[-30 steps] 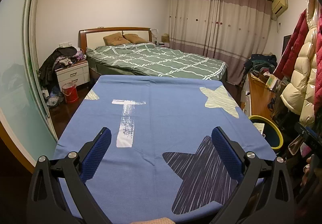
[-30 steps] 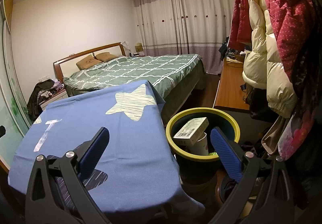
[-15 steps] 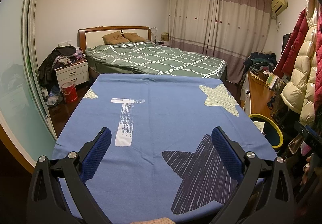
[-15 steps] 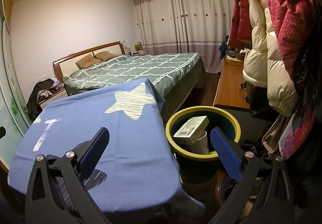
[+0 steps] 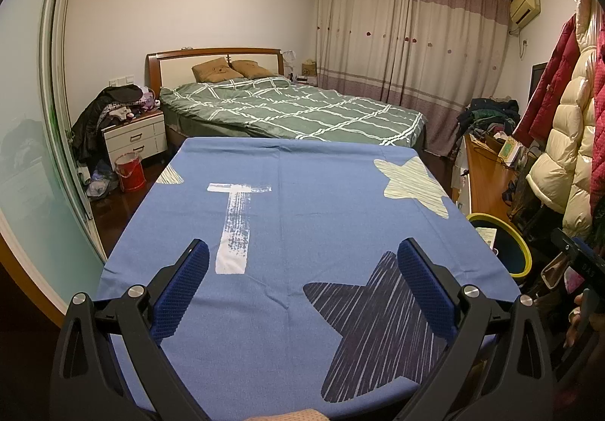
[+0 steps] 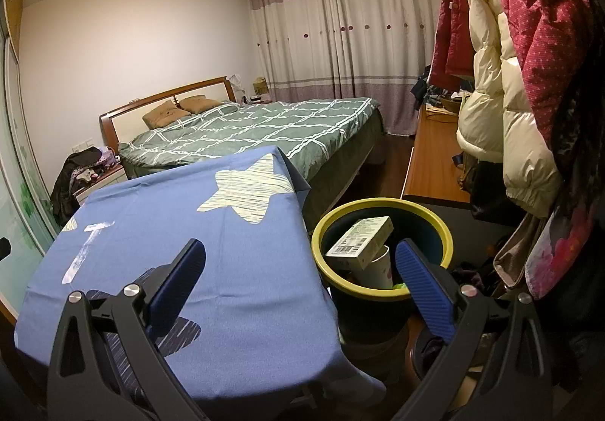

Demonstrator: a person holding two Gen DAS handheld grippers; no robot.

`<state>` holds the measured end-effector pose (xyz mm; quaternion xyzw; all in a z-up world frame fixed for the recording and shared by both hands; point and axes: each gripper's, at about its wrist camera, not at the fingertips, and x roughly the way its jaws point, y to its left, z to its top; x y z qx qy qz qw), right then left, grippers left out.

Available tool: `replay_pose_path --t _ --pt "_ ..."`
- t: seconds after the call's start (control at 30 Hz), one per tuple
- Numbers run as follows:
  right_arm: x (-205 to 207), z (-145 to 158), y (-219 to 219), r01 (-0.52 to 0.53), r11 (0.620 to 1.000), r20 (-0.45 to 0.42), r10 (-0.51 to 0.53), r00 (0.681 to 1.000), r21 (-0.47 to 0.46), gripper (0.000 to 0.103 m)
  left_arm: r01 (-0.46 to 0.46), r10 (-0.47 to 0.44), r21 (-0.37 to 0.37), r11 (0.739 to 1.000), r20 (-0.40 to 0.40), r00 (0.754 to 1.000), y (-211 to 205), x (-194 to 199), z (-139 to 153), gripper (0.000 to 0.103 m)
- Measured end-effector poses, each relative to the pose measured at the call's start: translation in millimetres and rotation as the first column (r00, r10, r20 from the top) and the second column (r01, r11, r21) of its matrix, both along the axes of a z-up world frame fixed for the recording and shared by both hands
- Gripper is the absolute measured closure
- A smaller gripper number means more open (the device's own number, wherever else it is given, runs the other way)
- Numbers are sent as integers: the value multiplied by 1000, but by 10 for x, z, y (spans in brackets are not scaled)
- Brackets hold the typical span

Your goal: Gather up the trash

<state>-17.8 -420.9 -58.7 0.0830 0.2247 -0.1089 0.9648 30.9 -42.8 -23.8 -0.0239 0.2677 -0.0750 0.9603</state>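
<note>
A dark bin with a yellow rim stands on the floor at the table's right side; its edge also shows in the left wrist view as the bin. Inside lie a white carton with a label, a white paper cup and a bit of green trash. The table carries a blue cloth with stars and no loose items on it. My left gripper hovers open over the cloth's near half. My right gripper is open above the table's right edge and the bin, holding nothing.
A green-quilted bed lies beyond the table. A nightstand piled with clothes and a red bucket stand far left. Puffy coats hang at right above a wooden desk. A person's hand shows at right.
Both views have shifted only slightly; the right gripper has crept a little closer to the bin. Both grippers stay open and empty.
</note>
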Motion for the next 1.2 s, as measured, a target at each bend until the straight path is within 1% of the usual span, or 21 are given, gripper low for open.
replay_pose_path --t 0.47,0.7,1.0,1.2 --pt "6 -11 7 2 1000 -4 -2 1000 1 7 -2 2 -1 1000 -3 1000 -2 1 -8 5" --pt "8 -10 2 0 1000 -5 0 1000 2 7 -1 1 -3 1000 -19 1000 -40 4 -84 5" --pt "10 -27 9 0 1000 -8 0 1000 4 7 1 -1 -6 1000 -19 1000 -42 13 -91 5" --pt "14 -44 13 -1 1000 -12 2 1000 5 7 18 -18 -5 1000 -23 1000 -75 14 -98 5"
